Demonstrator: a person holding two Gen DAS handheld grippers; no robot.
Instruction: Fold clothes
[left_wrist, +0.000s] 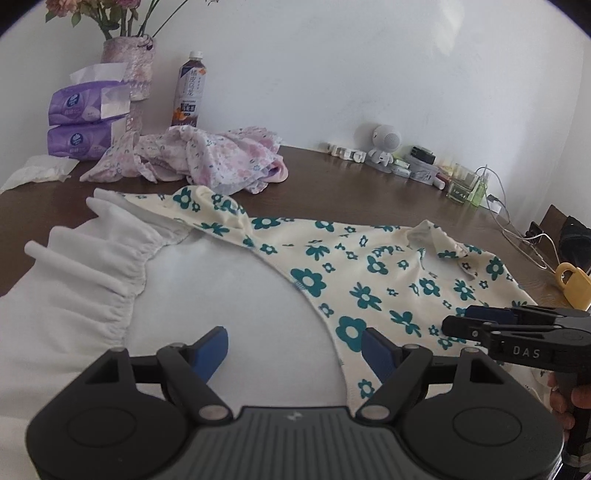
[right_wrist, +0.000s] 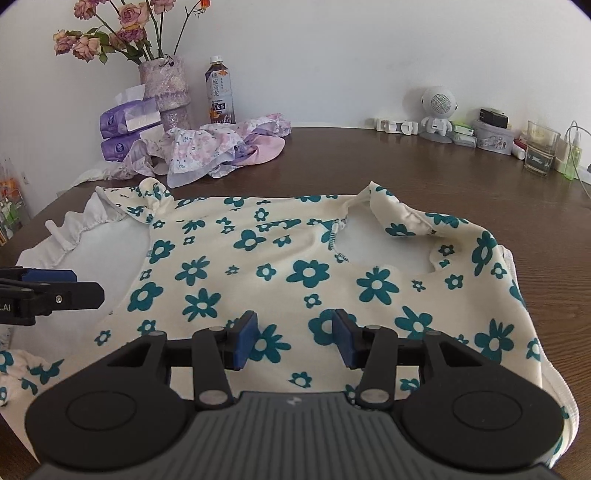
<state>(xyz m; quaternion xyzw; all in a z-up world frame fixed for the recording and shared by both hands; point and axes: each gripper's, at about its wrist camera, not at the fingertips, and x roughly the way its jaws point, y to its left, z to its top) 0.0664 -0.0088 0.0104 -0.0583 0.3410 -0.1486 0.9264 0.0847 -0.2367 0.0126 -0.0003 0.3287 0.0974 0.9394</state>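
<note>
Brown table (right_wrist: 424, 177), white wall. Floral top (right_wrist: 258, 266) lies flat near, ready for folding; left gripper (left_wrist: 294, 347) and right gripper (right_wrist: 293, 338) hover over it, jaws apart, empty.

Both grippers hover side by side with blue pads spread apart — the left gripper (left_wrist: 294, 349) wider, the right gripper (right_wrist: 295, 338) narrower — gripping nothing.

"DAS" stands in pale letters on the right hand-held gripper (left_wrist: 460, 326), and ".AI" on the left hand-held gripper (right_wrist: 55, 282).
</note>
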